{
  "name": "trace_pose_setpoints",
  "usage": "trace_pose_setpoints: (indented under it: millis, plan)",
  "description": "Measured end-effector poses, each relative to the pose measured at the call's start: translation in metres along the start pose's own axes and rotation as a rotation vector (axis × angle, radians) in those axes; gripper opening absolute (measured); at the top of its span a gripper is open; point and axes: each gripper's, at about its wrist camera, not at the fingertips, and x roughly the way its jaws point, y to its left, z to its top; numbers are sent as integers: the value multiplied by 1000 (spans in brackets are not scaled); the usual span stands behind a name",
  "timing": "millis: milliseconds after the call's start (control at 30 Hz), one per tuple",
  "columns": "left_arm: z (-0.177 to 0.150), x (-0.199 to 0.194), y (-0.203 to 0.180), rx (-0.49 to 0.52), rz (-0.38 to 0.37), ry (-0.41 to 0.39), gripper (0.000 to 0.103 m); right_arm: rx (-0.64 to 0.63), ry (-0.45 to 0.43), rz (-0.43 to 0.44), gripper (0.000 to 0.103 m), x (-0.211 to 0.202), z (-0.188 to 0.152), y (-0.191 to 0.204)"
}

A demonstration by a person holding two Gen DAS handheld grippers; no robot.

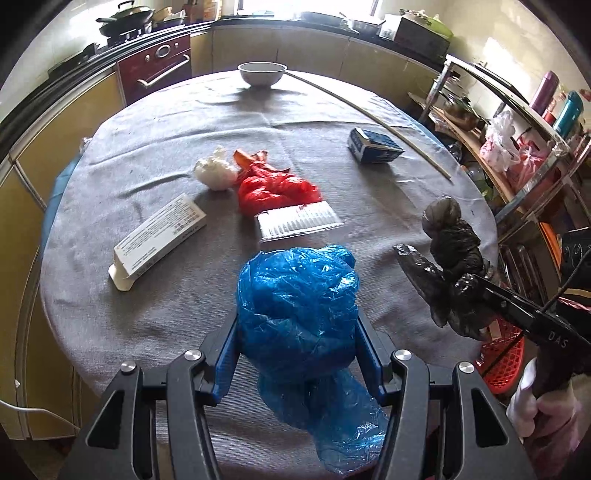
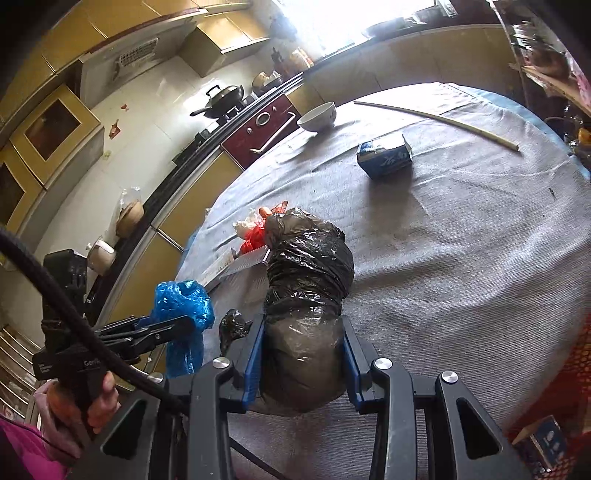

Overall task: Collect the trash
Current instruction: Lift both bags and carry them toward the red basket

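Note:
My left gripper (image 1: 297,332) is shut on a crumpled blue plastic bag (image 1: 299,291) and holds it above the near edge of the round table (image 1: 110,155). My right gripper (image 2: 301,332) is shut on a bunched black plastic bag (image 2: 306,280), also above the table; the black bag also shows in the left wrist view (image 1: 454,254) at the right. The blue bag also shows in the right wrist view (image 2: 183,302) at the left. A red plastic bag (image 1: 277,188), a white wad (image 1: 216,171), a long white box (image 1: 159,236), a white comb-like packet (image 1: 299,221) and a blue carton (image 1: 373,146) lie on the grey cloth.
A white bowl (image 1: 261,73) and a long thin stick (image 1: 369,114) lie at the table's far side. A stove with a wok (image 1: 127,20) and counters run behind. A metal shelf rack (image 1: 517,147) stands at the right, and a red basket (image 1: 502,354) sits on the floor below.

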Motion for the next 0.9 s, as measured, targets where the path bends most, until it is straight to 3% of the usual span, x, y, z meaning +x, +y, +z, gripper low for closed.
trace_pose_setpoints:
  millis: [900]
  plan:
    - [13, -1, -75, 201, -18, 3, 59, 54, -90, -33, 40, -42, 2, -29]
